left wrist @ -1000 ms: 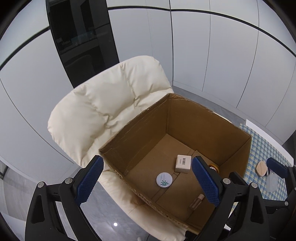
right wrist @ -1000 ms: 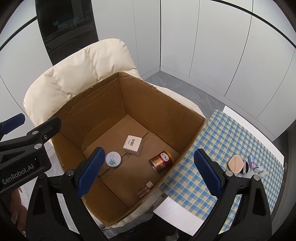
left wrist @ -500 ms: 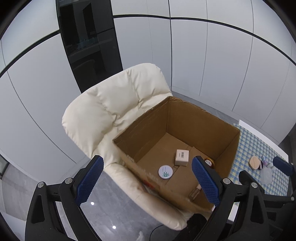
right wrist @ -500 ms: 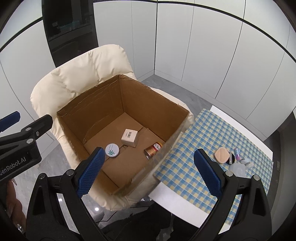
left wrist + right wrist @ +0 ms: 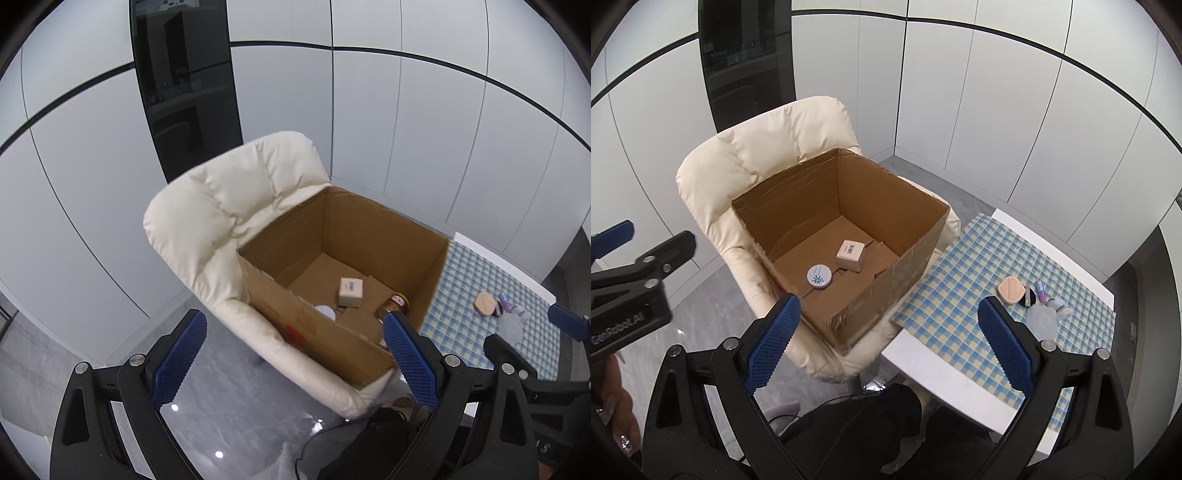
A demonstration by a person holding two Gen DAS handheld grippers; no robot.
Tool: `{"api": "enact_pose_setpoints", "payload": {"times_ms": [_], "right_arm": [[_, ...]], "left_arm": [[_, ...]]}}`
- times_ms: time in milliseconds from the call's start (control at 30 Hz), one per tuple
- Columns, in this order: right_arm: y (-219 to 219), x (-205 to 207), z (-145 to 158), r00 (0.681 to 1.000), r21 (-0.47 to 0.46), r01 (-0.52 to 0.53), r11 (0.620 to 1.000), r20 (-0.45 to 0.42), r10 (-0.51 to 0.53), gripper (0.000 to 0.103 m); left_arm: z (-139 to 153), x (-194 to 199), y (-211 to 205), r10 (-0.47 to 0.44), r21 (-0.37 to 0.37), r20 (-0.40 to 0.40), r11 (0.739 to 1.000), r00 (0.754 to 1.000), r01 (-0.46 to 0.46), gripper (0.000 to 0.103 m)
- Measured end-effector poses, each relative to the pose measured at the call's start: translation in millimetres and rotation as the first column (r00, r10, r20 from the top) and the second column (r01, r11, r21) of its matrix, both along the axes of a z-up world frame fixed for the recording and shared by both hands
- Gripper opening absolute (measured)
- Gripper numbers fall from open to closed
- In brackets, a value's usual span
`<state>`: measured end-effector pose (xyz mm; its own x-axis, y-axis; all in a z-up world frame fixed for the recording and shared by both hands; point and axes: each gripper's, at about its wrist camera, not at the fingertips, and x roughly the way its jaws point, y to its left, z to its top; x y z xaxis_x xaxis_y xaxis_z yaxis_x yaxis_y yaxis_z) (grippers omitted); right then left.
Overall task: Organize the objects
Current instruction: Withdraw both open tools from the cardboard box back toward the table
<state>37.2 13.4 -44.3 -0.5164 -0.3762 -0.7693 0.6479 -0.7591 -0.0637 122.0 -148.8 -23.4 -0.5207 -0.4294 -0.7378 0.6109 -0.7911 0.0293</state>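
Note:
An open cardboard box (image 5: 798,201) (image 5: 295,314) rests on a cream padded chair (image 5: 757,158) (image 5: 229,206). Inside lie a small beige carton (image 5: 850,254) (image 5: 350,291), a round white tin (image 5: 819,275) (image 5: 325,312) and, in the left wrist view, a brown can (image 5: 396,304). On the blue checked cloth (image 5: 960,314) (image 5: 465,295) lie a peach puff (image 5: 1011,290) (image 5: 485,304), a small purple bottle (image 5: 1041,289) and a clear pouch (image 5: 1042,321). My left gripper (image 5: 291,358) and right gripper (image 5: 890,343) both hang open and empty, above and in front of the box.
White wall panels and a dark glass strip (image 5: 181,92) stand behind the chair. Grey glossy floor (image 5: 229,406) lies below. The white table edge (image 5: 960,380) sits right of the chair. A person's dark clothing (image 5: 857,432) fills the bottom centre; a hand (image 5: 617,417) holds the left tool.
Both grippers have pulled back and up from the box, which looks smaller and farther now. More floor and table show. Both stay open and empty.

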Motion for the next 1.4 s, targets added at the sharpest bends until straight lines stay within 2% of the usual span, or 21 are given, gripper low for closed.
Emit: {"api": "enact_pose_setpoints", "payload": {"times_ms": [133,400,567,800,867,1000,1100,1400], "right_arm": [[16.2,17.1,2.7,1.000,0.004,-0.003,1.000,-0.002,0.003,0.098],[56.1,37.8,1.2,0.999,-0.009,0.033,0.999,0.009,-0.033,0.098],[86.5,47.4,-7.9,0.998,-0.012,0.059,0.998,0.034,-0.058,0.098],[129.4,61.9,-24.6,0.991,-0.014,0.107,0.994,0.085,-0.105,0.098],[140.2,66.4,-28.6,0.988,-0.018,0.119,0.993,0.100,-0.117,0.098],[155.0,72.7,-34.3,0.981,-0.020,0.152,0.988,0.124,-0.148,0.098],[163.6,78.3,-35.8,0.977,-0.035,0.164,0.986,0.147,-0.157,0.098],[178.5,90.4,-27.5,0.979,-0.030,0.183,0.983,0.096,-0.179,0.098]], "left_arm": [[-5.4,6.7,11.9,-0.040,0.106,-0.020,0.994,0.999,0.042,0.097],[-17.5,17.2,50.6,-0.090,0.081,0.017,0.993,0.996,0.089,0.097],[-22.1,20.7,71.4,-0.111,0.054,0.042,0.993,0.993,0.108,0.097],[-25.9,23.8,109.8,-0.185,0.026,0.059,0.983,0.981,0.184,0.097],[-26.8,24.8,121.3,-0.207,0.030,0.052,0.978,0.977,0.206,0.097],[-32.2,25.4,141.1,-0.251,0.084,0.037,0.965,0.967,0.247,0.097],[-33.4,25.8,155.5,-0.276,0.086,0.039,0.959,0.960,0.272,0.097],[-32.2,20.6,182.0,-0.327,0.094,0.036,0.942,0.944,0.322,0.097]]}}
